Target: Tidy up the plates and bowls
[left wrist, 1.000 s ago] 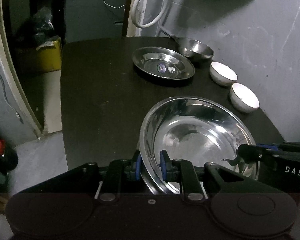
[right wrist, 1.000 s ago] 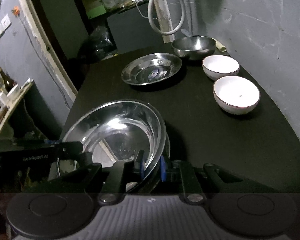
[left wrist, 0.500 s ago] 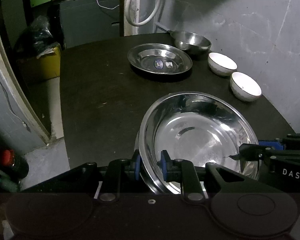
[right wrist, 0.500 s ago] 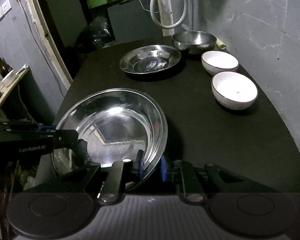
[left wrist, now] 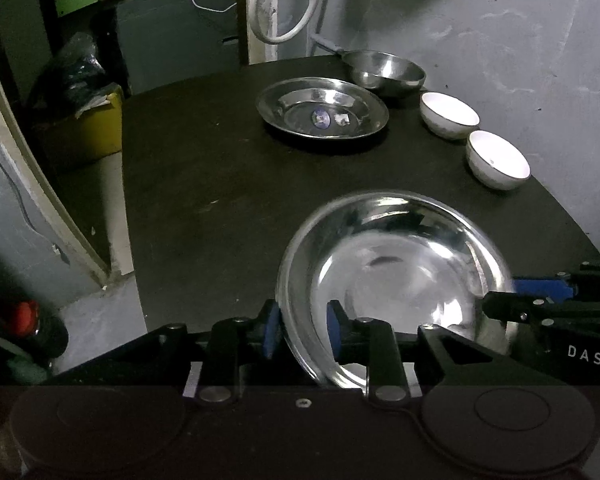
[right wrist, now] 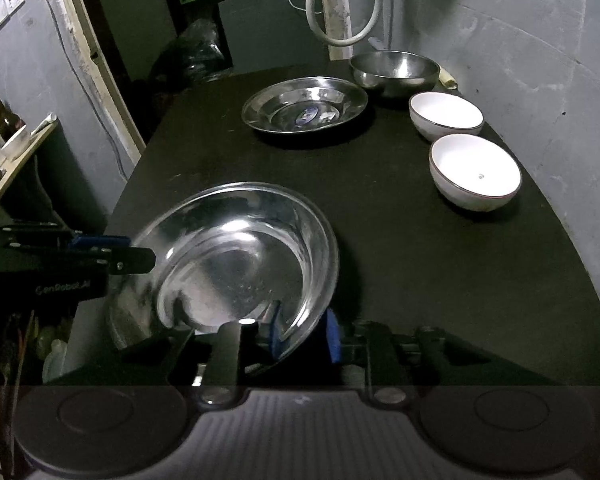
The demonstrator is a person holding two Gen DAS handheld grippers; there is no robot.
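— What have the fingers got?
— My left gripper (left wrist: 300, 330) and right gripper (right wrist: 303, 334) are each clamped on opposite rims of the big steel plate (left wrist: 392, 280), over the table's (left wrist: 204, 184) near end.
— Progress?
— Early: second plate (left wrist: 322, 108), steel bowl (left wrist: 384, 72) and white bowls (left wrist: 450, 114) unstacked. The plate's risen, tilting since a second ago.

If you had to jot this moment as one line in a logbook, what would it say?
left hand-held gripper: shut on steel plate rim | right hand-held gripper: shut on opposite rim | second steel plate, steel bowl, two white bowls: on table
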